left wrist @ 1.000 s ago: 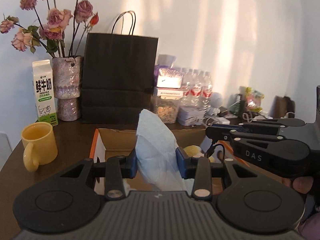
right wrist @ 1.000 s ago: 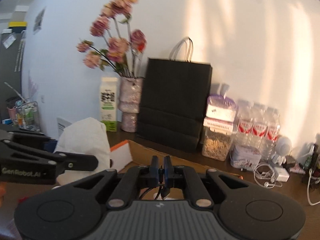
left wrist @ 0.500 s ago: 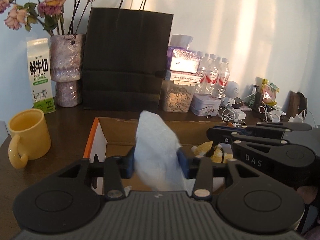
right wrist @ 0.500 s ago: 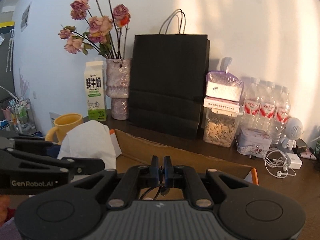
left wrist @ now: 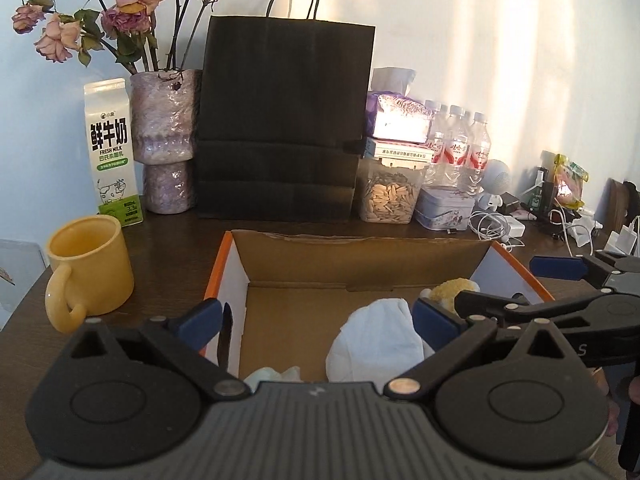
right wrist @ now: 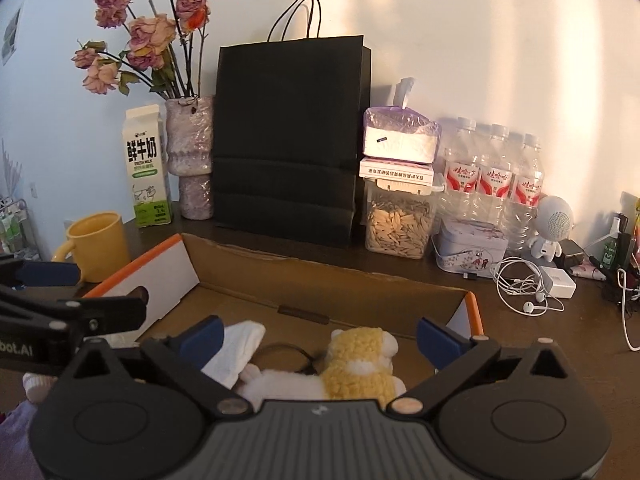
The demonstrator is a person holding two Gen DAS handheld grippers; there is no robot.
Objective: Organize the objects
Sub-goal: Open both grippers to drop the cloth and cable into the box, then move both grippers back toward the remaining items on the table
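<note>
Cardboard box (left wrist: 360, 264) on bench: white cloth (left wrist: 376, 340) lies inside, low between left gripper (left wrist: 316, 322) jaws, pads clear. Plush toy (right wrist: 360, 364) and cable under right gripper (right wrist: 320, 336). Both jaws opening wide, nothing held. Step: release. Next: withdraw, fetch remaining item.

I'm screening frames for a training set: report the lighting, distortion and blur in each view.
Left wrist view: warm sun streaks on the wall, black paper bag underexposed, fisheye bending at the dark corners, focus sharp. Right wrist view: same warm streaks, cooler bluish wall behind the flowers, cardboard box in shade, no motion blur.
</note>
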